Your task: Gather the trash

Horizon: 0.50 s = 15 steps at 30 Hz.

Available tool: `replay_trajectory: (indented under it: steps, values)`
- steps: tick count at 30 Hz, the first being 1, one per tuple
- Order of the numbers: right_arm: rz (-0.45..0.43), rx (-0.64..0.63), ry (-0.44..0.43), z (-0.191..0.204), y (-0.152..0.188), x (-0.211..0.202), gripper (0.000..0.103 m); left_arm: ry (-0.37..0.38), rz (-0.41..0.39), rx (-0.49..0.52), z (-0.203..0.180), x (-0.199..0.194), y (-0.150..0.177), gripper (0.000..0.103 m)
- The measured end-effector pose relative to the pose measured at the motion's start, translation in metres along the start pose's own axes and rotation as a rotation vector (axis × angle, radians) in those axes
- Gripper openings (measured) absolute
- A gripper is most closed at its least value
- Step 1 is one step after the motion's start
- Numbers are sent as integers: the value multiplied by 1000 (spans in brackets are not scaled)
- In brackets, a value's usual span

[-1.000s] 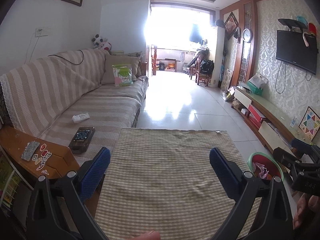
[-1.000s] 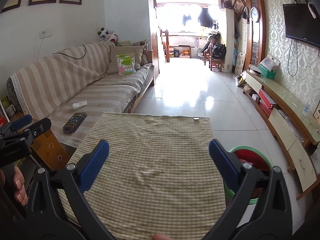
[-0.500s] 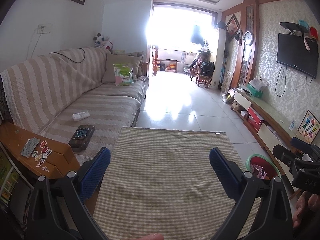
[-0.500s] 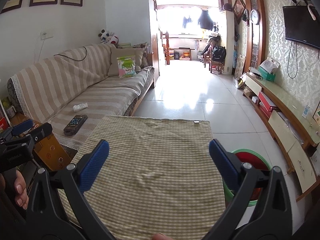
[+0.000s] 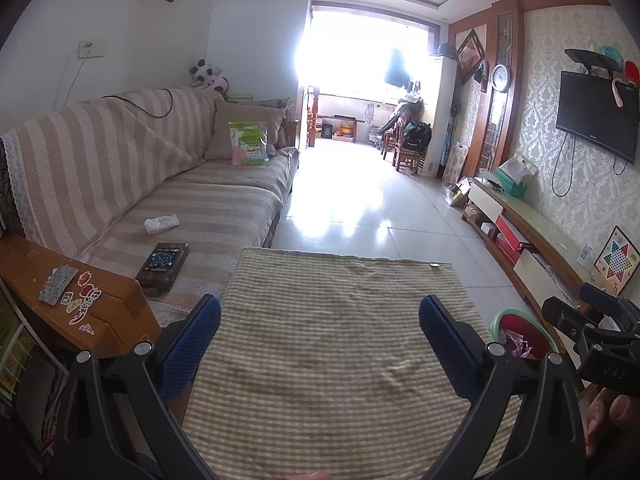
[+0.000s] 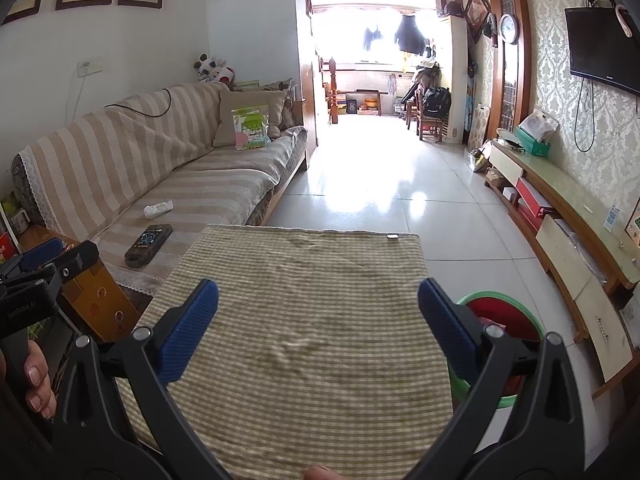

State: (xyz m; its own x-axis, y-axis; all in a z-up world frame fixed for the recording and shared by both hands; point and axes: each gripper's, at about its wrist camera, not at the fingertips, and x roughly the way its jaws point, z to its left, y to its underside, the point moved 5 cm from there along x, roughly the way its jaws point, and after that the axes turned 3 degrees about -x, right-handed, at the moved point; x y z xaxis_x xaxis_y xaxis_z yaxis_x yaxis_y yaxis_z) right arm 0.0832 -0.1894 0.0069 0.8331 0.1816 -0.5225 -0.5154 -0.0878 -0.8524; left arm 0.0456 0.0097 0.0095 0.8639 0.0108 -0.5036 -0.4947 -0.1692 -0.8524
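Observation:
My left gripper (image 5: 320, 344) is open and empty above a table covered by a checked cloth (image 5: 340, 320). My right gripper (image 6: 318, 328) is also open and empty above the same cloth (image 6: 304, 280). A green-rimmed red trash bin (image 5: 520, 336) with wrappers inside stands on the floor right of the table; it also shows in the right wrist view (image 6: 504, 320). A crumpled white tissue (image 5: 161, 223) lies on the striped sofa seat, also seen in the right wrist view (image 6: 157, 209). A green snack bag (image 5: 248, 149) leans against the sofa cushion.
A dark remote-like box (image 5: 162, 262) lies on the sofa near the table. A wooden side table (image 5: 92, 312) with stickers stands at left. A low TV cabinet (image 6: 560, 216) runs along the right wall. Tiled floor (image 5: 360, 208) stretches ahead.
Both grippers have risen and tilted slightly, so the room sits a little lower in view. Both stay open and empty.

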Motion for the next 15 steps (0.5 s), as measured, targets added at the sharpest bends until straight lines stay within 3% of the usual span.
replay_trajectory:
  steps: [15]
  values:
    - [7, 0, -2, 0, 3, 1, 98, 0, -3, 3, 0, 0, -4, 95]
